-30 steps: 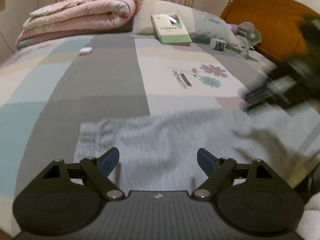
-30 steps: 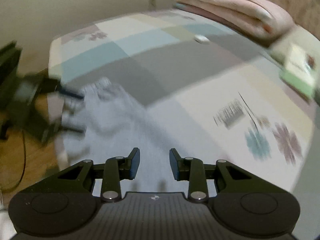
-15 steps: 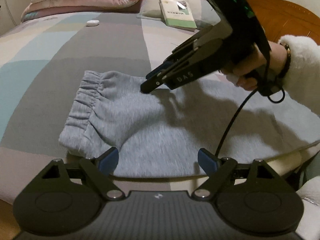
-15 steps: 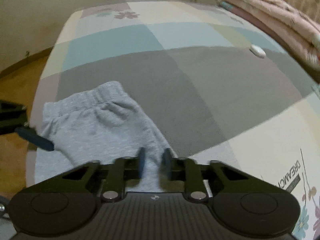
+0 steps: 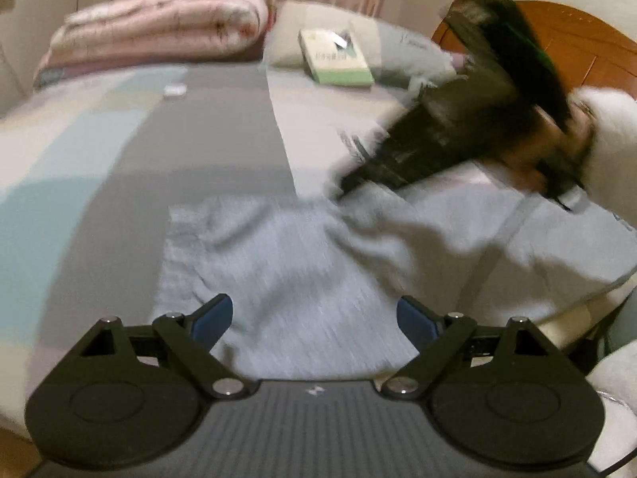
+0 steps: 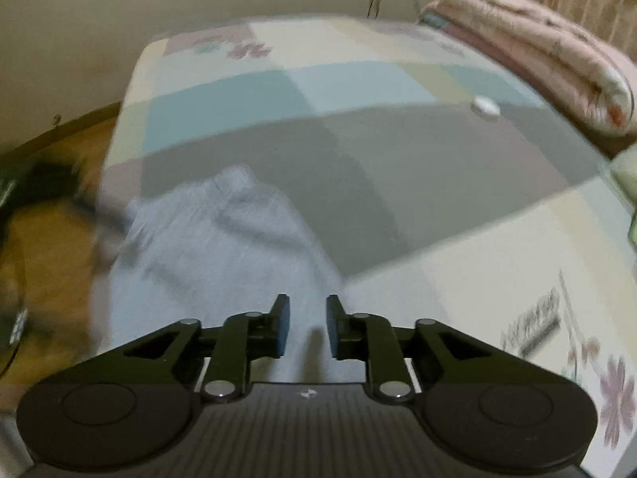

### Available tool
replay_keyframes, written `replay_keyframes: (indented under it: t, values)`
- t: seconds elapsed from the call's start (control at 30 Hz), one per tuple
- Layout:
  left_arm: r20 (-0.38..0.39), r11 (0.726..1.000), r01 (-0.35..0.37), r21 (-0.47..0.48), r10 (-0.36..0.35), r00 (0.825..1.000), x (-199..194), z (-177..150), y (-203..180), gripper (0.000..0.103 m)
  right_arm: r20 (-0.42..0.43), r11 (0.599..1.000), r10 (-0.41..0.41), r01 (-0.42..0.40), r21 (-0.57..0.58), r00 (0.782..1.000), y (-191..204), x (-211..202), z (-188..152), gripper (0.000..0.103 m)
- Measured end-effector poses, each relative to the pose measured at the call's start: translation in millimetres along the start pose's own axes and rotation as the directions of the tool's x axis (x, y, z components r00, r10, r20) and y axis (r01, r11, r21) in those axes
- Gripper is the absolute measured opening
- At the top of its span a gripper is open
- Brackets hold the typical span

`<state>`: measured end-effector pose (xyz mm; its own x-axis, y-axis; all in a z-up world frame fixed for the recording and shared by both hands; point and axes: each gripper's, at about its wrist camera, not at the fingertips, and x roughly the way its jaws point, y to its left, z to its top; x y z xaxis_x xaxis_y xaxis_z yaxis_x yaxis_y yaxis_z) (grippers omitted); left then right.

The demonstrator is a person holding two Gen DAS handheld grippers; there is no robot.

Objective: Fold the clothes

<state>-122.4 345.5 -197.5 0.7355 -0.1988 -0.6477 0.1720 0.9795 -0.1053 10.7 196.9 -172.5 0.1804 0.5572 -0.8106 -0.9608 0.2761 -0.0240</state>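
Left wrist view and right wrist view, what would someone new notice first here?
A grey garment lies spread on the near edge of a patchwork bedspread, filling the foreground. The right gripper, blurred, comes in from the right above its far edge, jaws opening with nothing between them. A rolled pink quilt sits at the head of the bed, far left.

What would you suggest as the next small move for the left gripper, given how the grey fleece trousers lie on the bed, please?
Probably lower the left gripper onto the near edge of the grey fleece trousers and pinch it. Its jaws stand wide with nothing between them, while the garment lies flat on the patchwork bed cover. The right gripper, its jaws opening, hovers over the far edge.
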Motion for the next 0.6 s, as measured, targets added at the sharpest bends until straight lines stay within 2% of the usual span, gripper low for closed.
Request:
replay_keyframes:
  t: [0.1,0.17,0.23,0.3,0.4,0.47,0.57,0.6]
  values:
    - [0.019,0.999,-0.026,0.020,0.025,1.000,13.1,15.9,6.7,0.090,-0.037,1.000,0.026,-0.025,0.010,0.999,13.7,-9.0,-32.6,0.032]
    - [0.008,1.000,-0.010,0.009,0.010,1.000,33.6,24.0,12.3,0.090,-0.046,1.000,0.024,-0.023,0.019,0.999,20.9,-10.4,-51.8,0.035]
    - [-0.031,1.000,-0.022,-0.004,0.022,0.999,58.5,26.8,17.8,0.090,-0.045,1.000,0.005,-0.004,0.030,0.999,25.8,-10.2,-69.4,0.038]
    - [-0.082,0.997,-0.079,0.007,0.079,0.993,78.7,22.7,22.3,0.089,-0.044,0.999,-0.013,0.015,0.041,0.999,30.8,-10.1,-87.1,0.045]
    - [-0.087,0.988,-0.139,0.070,0.145,0.986,83.6,18.3,16.7,0.089,-0.060,0.996,-0.037,0.041,0.075,0.998,29.7,-30.5,-114.0,0.052]
    - [-0.096,0.980,-0.163,0.113,0.174,0.980,84.5,17.7,10.4,0.089,-0.068,0.994,-0.058,0.064,0.093,0.996,30.5,-44.2,-129.6,0.053]
    - [-0.120,0.971,-0.207,0.122,0.222,0.968,81.0,25.3,3.2,0.089,-0.065,0.982,-0.107,0.115,0.152,0.992,28.2,-67.8,-145.4,0.053]
    - [-0.108,0.969,-0.209,0.131,0.224,0.969,75.5,28.0,-3.8,0.089,-0.063,0.975,-0.124,0.134,0.178,0.990,26.6,-76.1,-150.1,0.053]
